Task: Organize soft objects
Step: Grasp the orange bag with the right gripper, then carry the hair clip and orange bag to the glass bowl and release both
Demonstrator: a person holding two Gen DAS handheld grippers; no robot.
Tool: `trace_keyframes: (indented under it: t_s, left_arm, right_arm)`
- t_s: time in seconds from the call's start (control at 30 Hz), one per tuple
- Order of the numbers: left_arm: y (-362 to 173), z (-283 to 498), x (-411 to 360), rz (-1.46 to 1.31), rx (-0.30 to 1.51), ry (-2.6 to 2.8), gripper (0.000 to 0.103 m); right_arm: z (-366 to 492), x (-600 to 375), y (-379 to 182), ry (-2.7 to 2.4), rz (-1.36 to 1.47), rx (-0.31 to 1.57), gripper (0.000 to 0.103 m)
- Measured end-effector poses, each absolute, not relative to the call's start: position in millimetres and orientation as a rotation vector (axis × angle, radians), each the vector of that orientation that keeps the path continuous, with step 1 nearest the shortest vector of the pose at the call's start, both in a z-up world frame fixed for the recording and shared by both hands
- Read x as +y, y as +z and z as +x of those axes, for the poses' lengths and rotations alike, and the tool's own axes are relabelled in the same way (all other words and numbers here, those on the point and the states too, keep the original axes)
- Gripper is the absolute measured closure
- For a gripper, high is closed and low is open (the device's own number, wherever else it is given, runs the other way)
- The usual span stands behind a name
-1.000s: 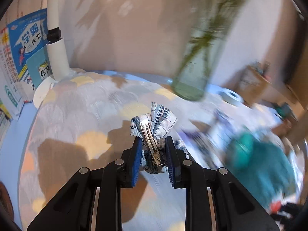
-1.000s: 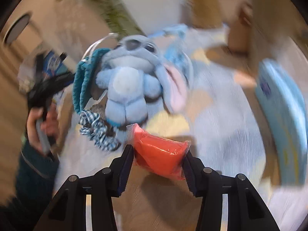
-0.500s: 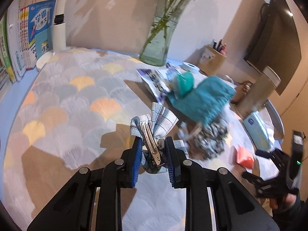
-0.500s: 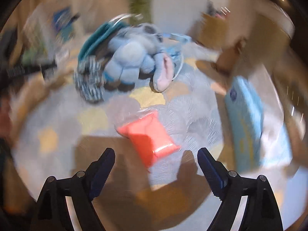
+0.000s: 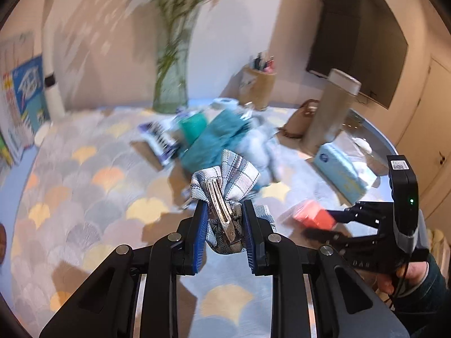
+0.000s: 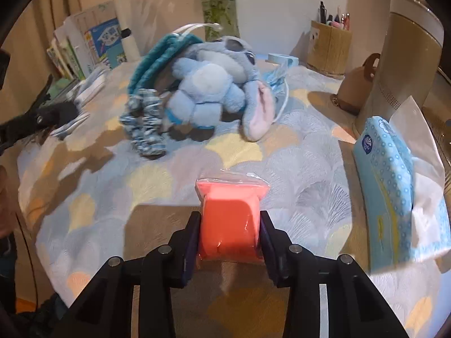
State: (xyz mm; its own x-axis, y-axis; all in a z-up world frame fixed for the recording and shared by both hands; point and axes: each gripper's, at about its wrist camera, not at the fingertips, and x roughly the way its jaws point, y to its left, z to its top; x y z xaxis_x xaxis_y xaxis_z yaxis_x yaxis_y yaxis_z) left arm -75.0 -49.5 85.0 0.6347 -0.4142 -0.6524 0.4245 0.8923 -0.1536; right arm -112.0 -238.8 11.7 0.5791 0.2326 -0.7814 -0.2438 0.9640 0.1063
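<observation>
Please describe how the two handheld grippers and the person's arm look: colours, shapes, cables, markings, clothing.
Both grippers are black, with angular linkage arms joined by round silver pins. The left gripper has ribbed blue pads; the right gripper has dark bluish ones. Seen from the left wrist camera, the right unit carries a black box with a white code label and a green light, plus a thin black cable. The sleeve is dark teal.
</observation>
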Motion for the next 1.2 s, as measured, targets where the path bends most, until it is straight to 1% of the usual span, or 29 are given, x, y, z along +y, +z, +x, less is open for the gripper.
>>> trace_keyframes:
  t_s: [0.13,0.4,0.67,0.77,0.97,1.2]
  left_arm:
    - [102,-84,-72,0.052,0.699,-0.506,0.082]
    - [142,-78,-133,0.109,0.619,-0.589,0.082]
    - [176,-60,-230,0.196,0.554,-0.742,0.082]
    - [179,-53,-273,0.220,0.553,-0.795,0.082]
    - [177,-37,-348,0.224,0.613,-0.890,0.082]
    - [144,-15,-418,0.278,0.650,-0.856,0.082]
  right_arm:
    - [-127,-238,30,0.270,-0.002,0.868,0.064]
    - [-146,-281,87,0.191,0.053,0.718,0.064]
    - [-152,-370,122,0.004,0.153,0.641,0.064]
    - [-152,-415,126,-0.088,0.218,0.625,0.064]
    - [-147,-506,127,-0.226,0.382,0.623,0.064]
    - [-120,-576,105,-0.339,0.568,0.672,0.064]
